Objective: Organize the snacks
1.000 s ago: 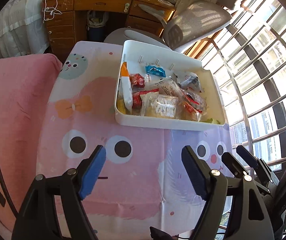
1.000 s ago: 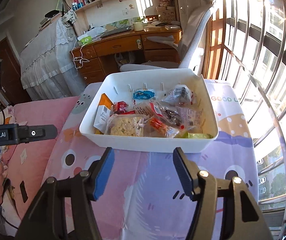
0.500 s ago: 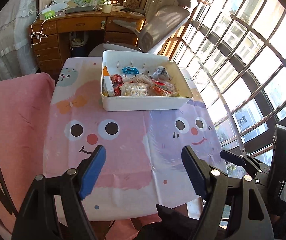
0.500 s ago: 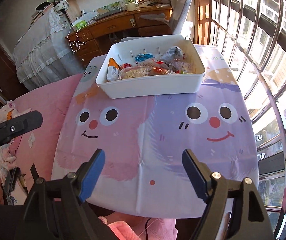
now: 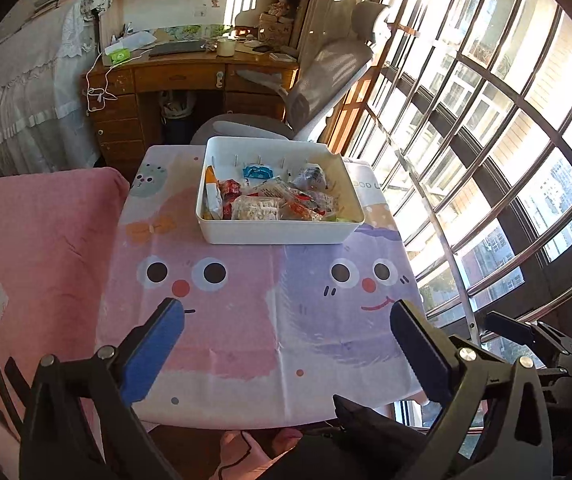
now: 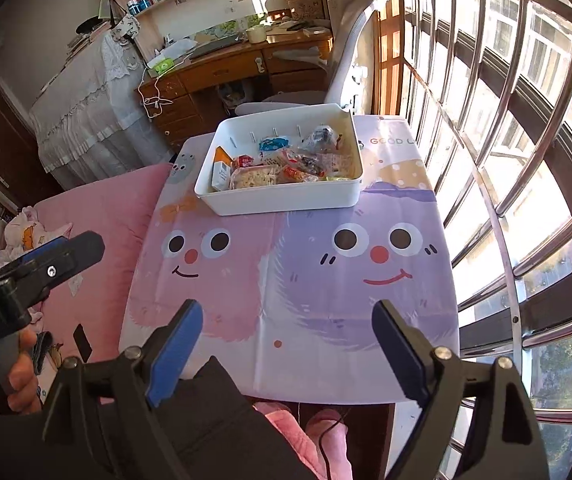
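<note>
1. Sunlit bedroom: the bench [image 5: 270, 360] carries a white bin [image 5: 278, 236] of snacks [image 5: 270, 200] at its far end.
2. Left gripper [image 5: 286, 344] and right gripper [image 6: 286, 340] hover near the bench's front edge, well apart from the bin, jaws just widened and holding nothing.
3. Sorting looks finished; any next move means reaching forward again.

Black gripper [image 6: 286, 344] frames with silver screws; blue-padded jaws; white lettering.
</note>
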A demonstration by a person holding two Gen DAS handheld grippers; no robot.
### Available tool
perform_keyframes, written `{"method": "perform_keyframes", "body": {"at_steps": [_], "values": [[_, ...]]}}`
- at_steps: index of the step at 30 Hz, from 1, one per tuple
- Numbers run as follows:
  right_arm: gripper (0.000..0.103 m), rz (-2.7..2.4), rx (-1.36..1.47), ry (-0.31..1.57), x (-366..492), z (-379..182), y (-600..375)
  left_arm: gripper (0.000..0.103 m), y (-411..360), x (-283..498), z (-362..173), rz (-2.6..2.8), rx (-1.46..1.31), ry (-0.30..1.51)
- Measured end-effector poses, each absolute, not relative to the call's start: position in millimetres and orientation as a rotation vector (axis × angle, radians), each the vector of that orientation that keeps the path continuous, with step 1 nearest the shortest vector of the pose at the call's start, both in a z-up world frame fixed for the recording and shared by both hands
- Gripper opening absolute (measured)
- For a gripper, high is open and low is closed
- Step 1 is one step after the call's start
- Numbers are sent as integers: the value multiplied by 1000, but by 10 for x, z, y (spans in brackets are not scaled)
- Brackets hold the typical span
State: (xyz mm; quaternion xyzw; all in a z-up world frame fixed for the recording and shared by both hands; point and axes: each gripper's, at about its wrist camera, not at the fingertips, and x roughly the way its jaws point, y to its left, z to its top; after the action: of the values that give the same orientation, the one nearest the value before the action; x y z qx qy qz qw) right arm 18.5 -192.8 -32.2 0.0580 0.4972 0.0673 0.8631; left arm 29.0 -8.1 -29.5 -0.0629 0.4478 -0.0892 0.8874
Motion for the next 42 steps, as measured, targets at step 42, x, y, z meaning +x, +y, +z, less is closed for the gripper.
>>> {"method": "perform_keyframes", "body": {"at_steps": [42], "values": [[100,46,126,1015,198,-508,-1801,103,-149,288,-374,11,6,905]]}}
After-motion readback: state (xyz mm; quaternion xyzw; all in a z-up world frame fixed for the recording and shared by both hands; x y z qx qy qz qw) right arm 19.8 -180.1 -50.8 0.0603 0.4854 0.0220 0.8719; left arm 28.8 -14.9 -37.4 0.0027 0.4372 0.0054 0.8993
